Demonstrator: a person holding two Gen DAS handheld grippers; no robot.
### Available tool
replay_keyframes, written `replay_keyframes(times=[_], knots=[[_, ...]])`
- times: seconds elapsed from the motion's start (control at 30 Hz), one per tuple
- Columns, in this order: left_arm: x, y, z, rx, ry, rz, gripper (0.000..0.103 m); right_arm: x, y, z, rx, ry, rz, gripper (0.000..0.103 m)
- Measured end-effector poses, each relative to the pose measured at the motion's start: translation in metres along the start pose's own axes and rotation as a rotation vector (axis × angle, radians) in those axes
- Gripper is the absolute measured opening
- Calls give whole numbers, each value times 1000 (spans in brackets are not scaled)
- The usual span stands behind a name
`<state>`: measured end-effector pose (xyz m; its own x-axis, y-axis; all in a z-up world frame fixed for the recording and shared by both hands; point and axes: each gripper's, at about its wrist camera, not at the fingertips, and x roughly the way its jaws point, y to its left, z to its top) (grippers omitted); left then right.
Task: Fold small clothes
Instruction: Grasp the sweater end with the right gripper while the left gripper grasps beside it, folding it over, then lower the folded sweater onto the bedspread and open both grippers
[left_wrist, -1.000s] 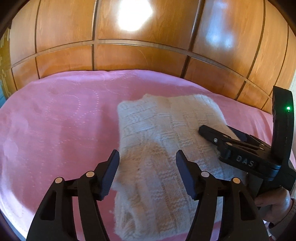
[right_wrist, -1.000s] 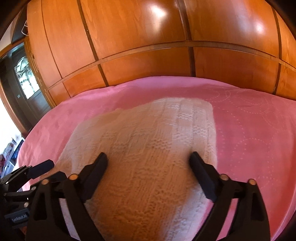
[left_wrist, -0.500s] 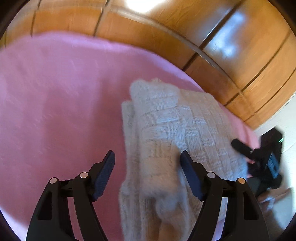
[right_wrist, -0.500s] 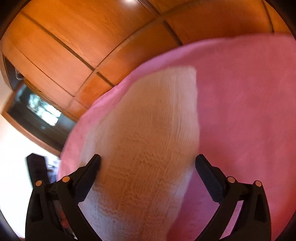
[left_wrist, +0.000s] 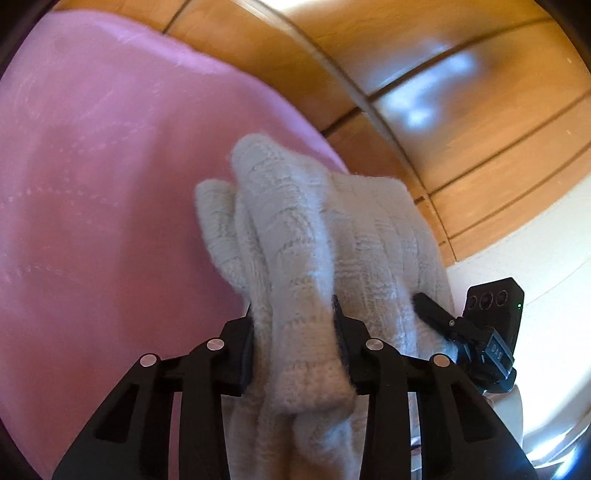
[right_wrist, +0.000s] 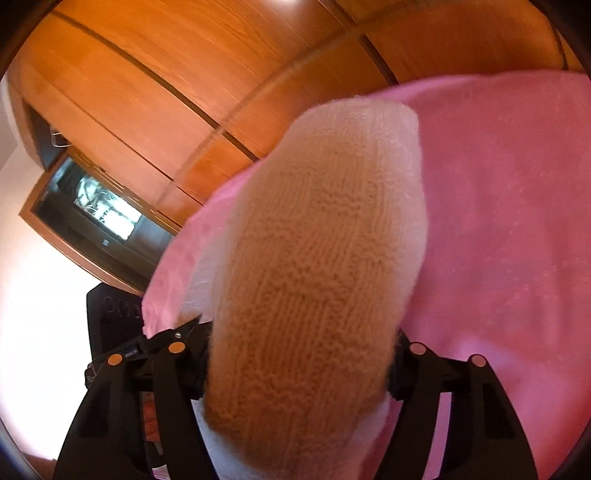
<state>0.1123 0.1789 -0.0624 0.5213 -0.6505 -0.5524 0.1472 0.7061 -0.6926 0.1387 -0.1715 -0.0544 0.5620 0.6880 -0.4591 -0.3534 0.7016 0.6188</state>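
Holding: we have the left tongs (left_wrist: 295, 332) pressed in on a bunched fold of the cream knitted garment (left_wrist: 332, 236); both pads sit against the wool with only the thickness of the fold between them.
Right tongs: we have the right tongs (right_wrist: 299, 354) set around a broad hump of the same knitted garment (right_wrist: 314, 258); their fingers touch the wool on either side and stand wider apart than those of the left tongs.
Right tongs, from the left camera: they (left_wrist: 439, 317) show at the right edge of the garment, one black finger lying against the knit.
Left tongs, from the right camera: a black tip (right_wrist: 184, 328) shows at the garment's left edge, blurred and partly hidden by the wool.
Containers: we see none in either view, so we have nothing to report as held in one.
Garment: it lies bunched and partly raised over the pink blanket (left_wrist: 92, 184), gathered into thick ridges that run away from the left tongs; its far end rests on the pink blanket (right_wrist: 498, 221) near the far edge of the bed.
Garment against tongs: it fills the gap of both tongs and spills toward us past each pair of fingers.
Behind: wooden wardrobe panels (left_wrist: 461, 92) rise beyond the bed, and a dark doorway (right_wrist: 96, 218) shows at the left of the right camera's view.
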Motion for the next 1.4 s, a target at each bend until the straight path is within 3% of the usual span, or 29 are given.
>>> replay_keyframes(times=[0.17, 0.33, 0.43, 0.47, 0.53, 0.6, 0.63, 0.67, 0.73, 0.87, 0.9, 0.93, 0.97, 1.07, 1.1, 1.17, 1.2, 1.23, 1.33, 1.4], knots=[[23, -65, -16, 92, 41, -45, 33, -64, 5, -8, -39, -109, -4, 66], [80, -147, -26, 200, 115, -127, 33, -154, -33, -11, -13, -238, -113, 66], [127, -199, -28, 273, 169, -143, 33, -202, -76, -13, 64, -310, -184, 69], [139, -212, -29, 307, 181, -130, 33, -211, -90, -15, 84, -316, -194, 75], [180, -240, -42, 400, 226, -33, 33, -222, -130, -19, 156, -328, -308, 91], [223, -252, -61, 508, 295, 164, 34, -221, -171, -31, 235, -295, -497, 95], [238, -255, -68, 545, 296, 219, 40, -219, -183, -38, 267, -279, -511, 98], [241, -259, -74, 579, 257, 257, 44, -221, -193, -49, 307, -303, -430, 99], [238, -265, -75, 588, 245, 280, 44, -224, -188, -57, 316, -324, -425, 100], [209, -281, -77, 655, 135, 334, 44, -247, -141, -61, 200, -423, -575, 100], [204, -283, -74, 667, 104, 343, 44, -251, -130, -61, 172, -444, -586, 99], [193, -286, -76, 675, 51, 343, 44, -253, -119, -62, 153, -461, -595, 92], [184, -287, -79, 680, 17, 336, 44, -257, -110, -65, 136, -472, -603, 75], [178, -293, -84, 706, -13, 286, 44, -246, -84, -68, 67, -458, -645, 49], [178, -292, -87, 716, 0, 271, 44, -232, -81, -71, 44, -425, -670, 47], [189, -289, -97, 759, 33, 320, 44, -191, -93, -83, 56, -314, -720, 46], [209, -288, -101, 777, 67, 385, 44, -188, -97, -95, 55, -318, -742, 46], [220, -279, -100, 759, 94, 402, 44, -182, -95, -100, 47, -343, -754, 46], [215, -264, -90, 657, 105, 340, 45, -176, -85, -109, 23, -376, -794, 49], [209, -264, -87, 646, 98, 330, 45, -175, -84, -111, 24, -377, -797, 50]])
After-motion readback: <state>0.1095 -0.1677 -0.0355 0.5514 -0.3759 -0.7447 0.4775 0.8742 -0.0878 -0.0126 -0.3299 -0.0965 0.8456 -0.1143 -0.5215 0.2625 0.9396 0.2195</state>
